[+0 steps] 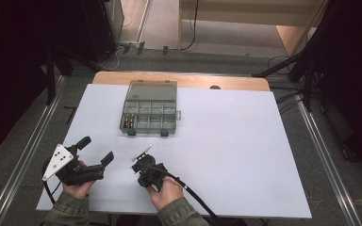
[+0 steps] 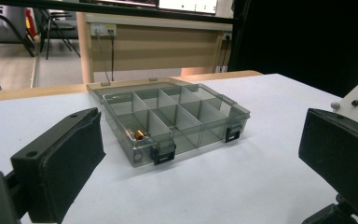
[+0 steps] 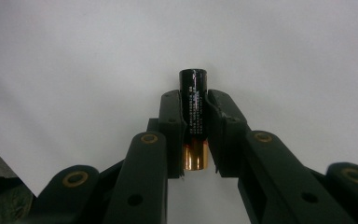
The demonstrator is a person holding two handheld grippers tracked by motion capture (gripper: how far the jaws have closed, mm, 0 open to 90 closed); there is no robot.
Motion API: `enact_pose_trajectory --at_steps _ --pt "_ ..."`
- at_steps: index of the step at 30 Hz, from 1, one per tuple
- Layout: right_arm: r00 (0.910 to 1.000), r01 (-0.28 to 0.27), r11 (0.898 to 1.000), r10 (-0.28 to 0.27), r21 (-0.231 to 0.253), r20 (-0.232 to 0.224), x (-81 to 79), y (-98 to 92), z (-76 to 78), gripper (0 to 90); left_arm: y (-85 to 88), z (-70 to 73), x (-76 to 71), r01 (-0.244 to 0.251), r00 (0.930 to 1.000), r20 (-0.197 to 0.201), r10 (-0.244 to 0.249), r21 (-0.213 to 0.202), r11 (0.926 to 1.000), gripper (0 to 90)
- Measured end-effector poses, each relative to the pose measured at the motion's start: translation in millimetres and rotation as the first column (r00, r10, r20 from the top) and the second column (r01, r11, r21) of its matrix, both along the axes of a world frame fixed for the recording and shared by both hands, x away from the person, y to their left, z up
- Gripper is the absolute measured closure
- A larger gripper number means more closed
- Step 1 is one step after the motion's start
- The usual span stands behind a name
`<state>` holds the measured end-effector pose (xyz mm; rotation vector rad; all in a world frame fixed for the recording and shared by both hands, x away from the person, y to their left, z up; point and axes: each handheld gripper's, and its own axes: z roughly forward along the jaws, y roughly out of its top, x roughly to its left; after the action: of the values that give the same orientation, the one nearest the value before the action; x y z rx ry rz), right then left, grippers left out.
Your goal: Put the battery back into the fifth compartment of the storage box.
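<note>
Your right gripper (image 3: 195,135) is clamped on the battery (image 3: 194,116), centre of the right gripper view, pads on its mid-body. It's likely small, rigid, smooth and round, so it could roll or slip; keep the grip mid-length. The label print is too small to read. Your left gripper (image 2: 200,154) stands wide apart, empty. The compartment box (image 1: 150,112) sits upper centre of the high view, lid open.

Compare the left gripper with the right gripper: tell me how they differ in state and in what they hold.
The left gripper stands open with nothing between its jaws; the right gripper is shut on a battery. The left gripper faces the clear compartment box across the table; the right gripper looks down at the white tabletop. Both are black, two-jawed and hand-held near the table's front edge.
</note>
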<state>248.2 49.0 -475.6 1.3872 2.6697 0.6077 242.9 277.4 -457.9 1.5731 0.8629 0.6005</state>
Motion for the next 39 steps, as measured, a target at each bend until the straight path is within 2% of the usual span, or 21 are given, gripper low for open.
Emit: enact_pose_trajectory --at_steps 4,6,12,25,28,34,36,37,39 --pt "0.9998 0.013 0.999 -0.014 0.040 0.012 3.6 -4.2 4.6 77.5 -0.6 -0.6 0.9 0.007 0.9999 -0.010 -0.007 0.005 1.0000 0.0" --pt "0.9992 0.025 0.998 -0.027 0.052 0.029 6.5 -6.3 7.0 77.5 -0.7 -0.4 0.5 0.006 1.0000 -0.008 -0.006 0.004 1.0000 0.1" --pt "0.9988 0.032 0.997 -0.034 0.074 0.034 17.7 -6.9 13.9 77.5 0.2 -0.2 0.4 0.004 1.0000 -0.007 -0.004 0.001 1.0000 0.0" --pt "0.9932 0.061 0.991 -0.072 0.121 0.091 57.4 6.3 53.2 77.5 1.2 0.4 -0.2 0.001 1.0000 -0.001 -0.001 -0.008 1.0000 0.0" --pt "0.9928 0.069 0.988 -0.082 0.134 0.087 66.3 9.8 58.2 77.5 1.6 0.6 -0.2 -0.001 1.0000 0.001 0.001 -0.011 0.9999 0.1" --pt "0.9896 0.115 0.976 -0.129 0.184 0.064 89.0 16.5 62.8 77.5 2.4 0.7 -0.1 -0.004 1.0000 0.001 0.004 -0.014 0.9999 0.0" --pt "0.9885 0.136 0.968 -0.147 0.212 0.035 95.6 16.6 62.6 77.5 2.3 0.5 0.4 -0.007 1.0000 0.000 0.007 -0.010 0.9999 0.1" --pt "0.9859 0.155 0.960 -0.165 0.232 0.025 99.4 15.9 62.6 77.5 2.2 0.4 0.4 -0.007 1.0000 -0.001 0.007 -0.009 0.9999 0.1" --pt "0.9816 0.179 0.954 -0.190 0.240 0.022 104.7 15.2 62.5 77.5 2.2 0.6 0.2 -0.007 1.0000 0.000 0.007 -0.012 0.9999 0.1"
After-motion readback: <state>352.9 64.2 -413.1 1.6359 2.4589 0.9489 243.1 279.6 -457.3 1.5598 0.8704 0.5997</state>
